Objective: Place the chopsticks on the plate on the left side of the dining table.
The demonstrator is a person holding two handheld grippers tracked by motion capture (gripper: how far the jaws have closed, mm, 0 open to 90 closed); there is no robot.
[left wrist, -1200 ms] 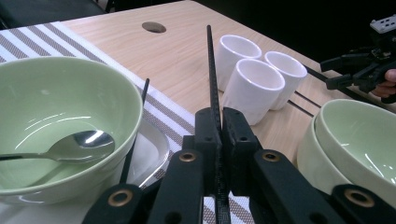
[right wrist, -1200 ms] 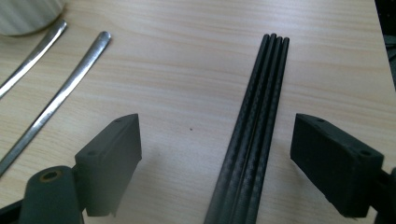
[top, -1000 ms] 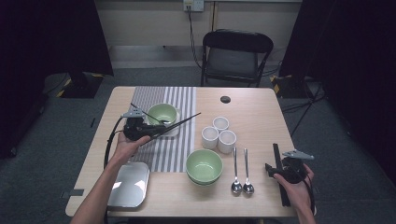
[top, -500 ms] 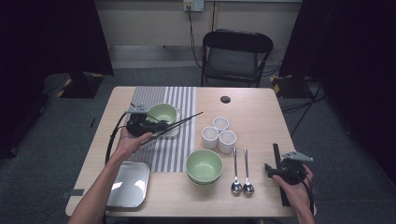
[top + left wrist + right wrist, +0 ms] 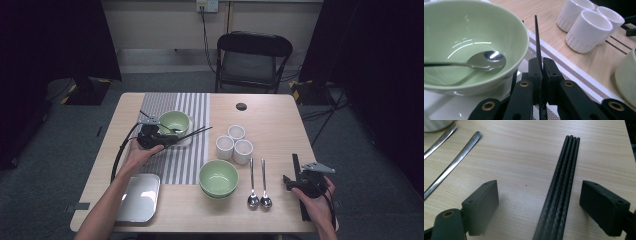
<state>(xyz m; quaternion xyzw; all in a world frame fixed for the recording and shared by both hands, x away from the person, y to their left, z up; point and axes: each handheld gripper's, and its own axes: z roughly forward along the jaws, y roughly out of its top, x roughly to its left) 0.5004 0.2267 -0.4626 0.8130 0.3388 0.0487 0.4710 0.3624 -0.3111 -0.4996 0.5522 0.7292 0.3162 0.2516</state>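
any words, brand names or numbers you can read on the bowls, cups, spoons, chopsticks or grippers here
None: no readable text stands on anything here.
The green bowl, the spoon in it, the white cups and the black chopsticks are plain.
The left gripper and right gripper carry no marking.
The wall socket is too small to read.

The left gripper (image 5: pixel 162 140), with its jaws closed on a pair of black chopsticks (image 5: pixel 192 133), is now lower and closer to the green bowl (image 5: pixel 174 121) than one second ago. The chopstick tips reach past the jaws toward the white cups (image 5: pixel 234 144).
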